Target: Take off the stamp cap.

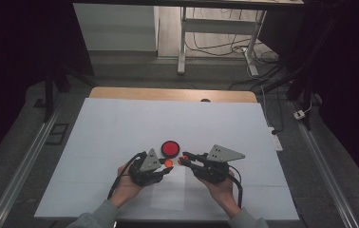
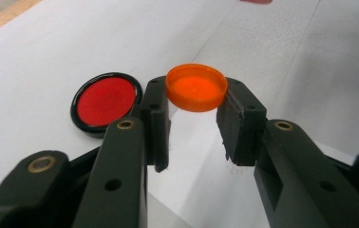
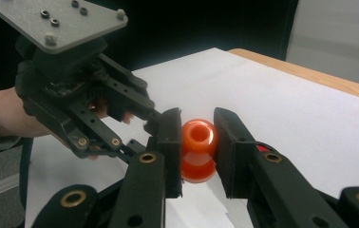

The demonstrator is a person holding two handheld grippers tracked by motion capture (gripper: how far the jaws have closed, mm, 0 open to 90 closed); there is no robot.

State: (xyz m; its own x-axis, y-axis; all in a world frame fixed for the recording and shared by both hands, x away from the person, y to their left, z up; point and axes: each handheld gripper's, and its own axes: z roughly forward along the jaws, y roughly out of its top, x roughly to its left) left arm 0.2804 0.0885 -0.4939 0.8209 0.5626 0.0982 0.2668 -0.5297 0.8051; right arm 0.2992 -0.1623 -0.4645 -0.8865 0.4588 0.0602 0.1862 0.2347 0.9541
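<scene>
High view: white table sheet point(image 1: 120, 128); red disc point(image 1: 170, 148) lying beyond the hands. Left gripper point(image 1: 167, 167) pinches orange cap point(image 2: 196, 87); right gripper point(image 3: 197, 145) clamps orange bottle point(image 3: 198, 147). Step likely cap-to-bottle; next: align cap over neck.

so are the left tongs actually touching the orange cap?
Touching. In the left gripper view, the left tongs clamp the orange cap on both sides, with no gap.

Shallow orange cap point(image 2: 197, 87) pinched level above the white table; small orange bottle point(image 3: 199, 148) clamped, mouth outward.
</scene>
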